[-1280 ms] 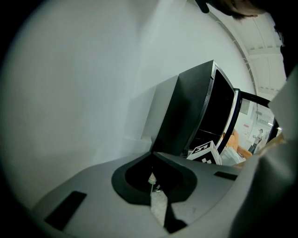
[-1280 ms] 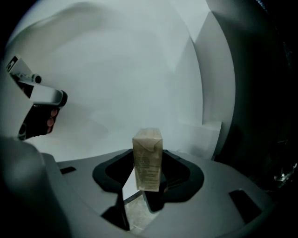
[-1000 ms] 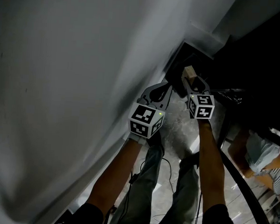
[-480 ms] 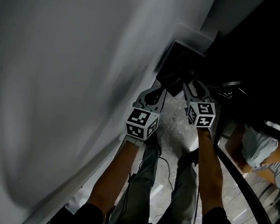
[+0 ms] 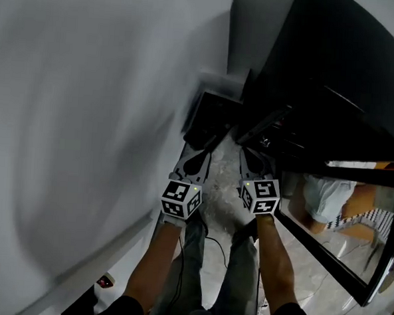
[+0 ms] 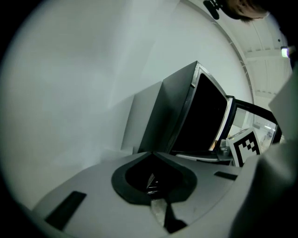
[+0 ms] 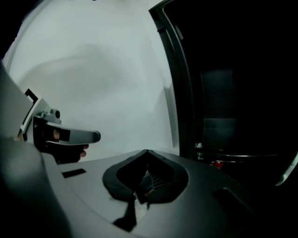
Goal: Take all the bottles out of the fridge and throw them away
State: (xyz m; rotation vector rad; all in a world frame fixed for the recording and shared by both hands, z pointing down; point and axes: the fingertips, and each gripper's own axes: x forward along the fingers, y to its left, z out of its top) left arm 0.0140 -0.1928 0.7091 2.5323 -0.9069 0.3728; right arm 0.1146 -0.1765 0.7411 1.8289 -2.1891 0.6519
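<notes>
While both arms reach fwd in the head view, the L tongs (image 5: 197, 157) and R tongs (image 5: 252, 158) hang side by side above a pale marbled floor (image 5: 216, 191), each w/ a black-and-white marker cube at its rear. L tongs: pressed together, nothing btwn them. R tongs: jaws have just been closing and now meet, also w/ nothing btwn them. No bottle is in either grip.

At 12 o'clock from the tongs, against a white wall (image 5: 86, 113), a dark box (image 5: 209, 117) sits on the floor. It is prob. the bin, tho too dim to be sure. At 1 to 2 o'clock looms the black fridge (image 5: 335, 75). Its glass door (image 5: 333, 222) seems open at 3 o'clock and mirrors part of a person.

The R gripper view looks into the fridge. The interior is nearly black, w/ a shelf edge (image 7: 242, 157) and a dim upright shape (image 7: 219, 100) above it. That shape is poss. a bottle; cannot tell.

Step in hand, as I judge it: btwn trips, hands empty near the bin, due back at the fridge. Any bottles left would be inside; none shows clearly. The next move calls for swinging one pair of tongs twd 2 o'clock into the opening, spreading its jaws, and finding a bottle's body in poor light w/o clipping the door edge.
</notes>
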